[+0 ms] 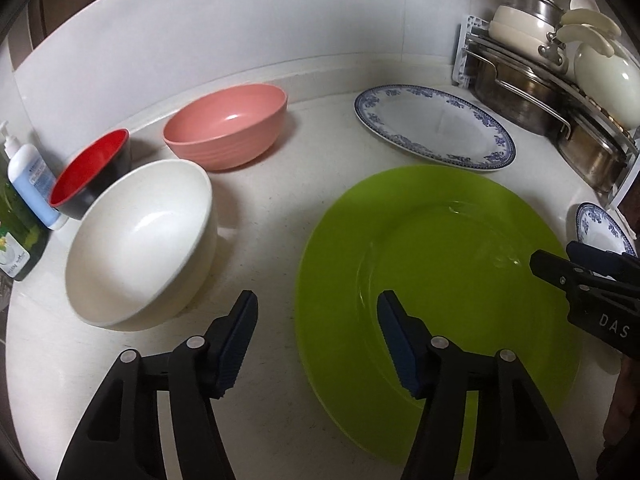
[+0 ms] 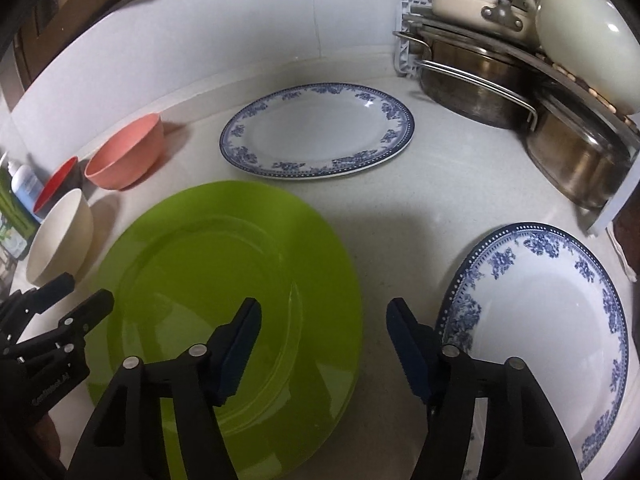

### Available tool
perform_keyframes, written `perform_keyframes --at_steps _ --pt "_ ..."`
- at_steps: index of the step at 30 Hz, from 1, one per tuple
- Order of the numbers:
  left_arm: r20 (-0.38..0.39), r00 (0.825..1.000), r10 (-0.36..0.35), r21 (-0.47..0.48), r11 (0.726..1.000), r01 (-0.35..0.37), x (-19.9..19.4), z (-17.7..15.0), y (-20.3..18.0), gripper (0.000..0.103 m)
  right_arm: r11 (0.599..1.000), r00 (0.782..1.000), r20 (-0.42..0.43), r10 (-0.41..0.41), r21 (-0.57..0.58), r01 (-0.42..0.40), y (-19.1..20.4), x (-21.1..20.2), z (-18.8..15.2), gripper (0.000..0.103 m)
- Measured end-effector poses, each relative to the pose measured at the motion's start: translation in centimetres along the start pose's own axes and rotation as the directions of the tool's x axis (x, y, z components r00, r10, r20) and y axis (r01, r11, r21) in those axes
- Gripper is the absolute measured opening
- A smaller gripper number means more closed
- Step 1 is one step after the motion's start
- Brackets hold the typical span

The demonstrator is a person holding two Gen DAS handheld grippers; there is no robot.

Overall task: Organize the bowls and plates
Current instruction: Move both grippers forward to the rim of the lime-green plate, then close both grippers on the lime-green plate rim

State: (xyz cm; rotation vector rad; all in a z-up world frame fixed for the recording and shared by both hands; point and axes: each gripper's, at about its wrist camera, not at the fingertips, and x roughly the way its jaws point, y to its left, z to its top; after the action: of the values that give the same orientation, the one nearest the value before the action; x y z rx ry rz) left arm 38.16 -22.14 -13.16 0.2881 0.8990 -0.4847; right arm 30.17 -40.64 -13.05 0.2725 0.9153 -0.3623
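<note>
A: On the white desk (image 1: 280, 208), centre: big green plate (image 1: 440, 280) lying flat. L gripper (image 1: 318, 300) hangs over its left rim, fingers (image 1: 240, 340) spread, one over bare desk, one over the plate. Nothing pinched.

B: R gripper (image 2: 324, 308)?

A: Same on the plate's right rim. Fingers apart, left one over the green, right one over the desk strip between green plate and the near blue-pattern plate (image 2: 540, 320). Contact w/ rim: can't tell. No grip on either side.

B: Other items?

A: 2nd blue-pattern plate (image 1: 434, 128) flat at the back, apart from the green one. Bowls left: white bowl (image 1: 140, 240) nearest, tilted, red-and-black bowl (image 1: 92, 172) touching it behind, pink bowl (image 1: 226, 124) upright further back. Soap bottle (image 1: 30, 184) at far left edge. Rack w/ steel pots (image 1: 532, 96) back right corner.
</note>
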Motion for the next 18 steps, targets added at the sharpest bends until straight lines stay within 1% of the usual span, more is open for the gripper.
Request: perform_keyframes --at_steps 3,9,11,13,16,18 --pt "-0.019 1.000 -0.020 -0.006 1.000 0.020 0.3 0.0 0.0 0.055 1.000 1.000 -0.006 -0.002 -0.006 0.002 -0.1 0.3 0.2 0.061" --pt "-0.051 0.997 -0.051 -0.027 0.998 0.049 1.1 0.0 0.3 0.047 1.000 1.000 -0.029 0.004 -0.019 -0.005 0.0 0.8 0.5 0.050" --pt "-0.051 0.997 -0.060 -0.032 0.998 0.058 1.2 0.0 0.2 0.046 1.000 0.999 -0.032 0.002 -0.021 -0.003 0.0 0.9 0.6 0.047" --pt "-0.051 0.996 -0.067 -0.031 0.997 0.066 1.2 0.1 0.1 0.042 1.000 0.999 -0.036 -0.002 -0.023 0.001 0.0 0.9 0.6 0.045" --pt "-0.053 0.996 -0.068 -0.033 0.997 0.066 1.2 0.1 0.1 0.041 1.000 0.999 -0.043 -0.013 -0.027 0.012 0.0 1.0 0.6 0.041" --pt "-0.053 0.996 -0.067 -0.032 0.997 0.065 1.2 0.1 0.1 0.040 1.000 0.999 -0.051 -0.015 -0.028 0.014 -0.1 1.1 0.6 0.040"
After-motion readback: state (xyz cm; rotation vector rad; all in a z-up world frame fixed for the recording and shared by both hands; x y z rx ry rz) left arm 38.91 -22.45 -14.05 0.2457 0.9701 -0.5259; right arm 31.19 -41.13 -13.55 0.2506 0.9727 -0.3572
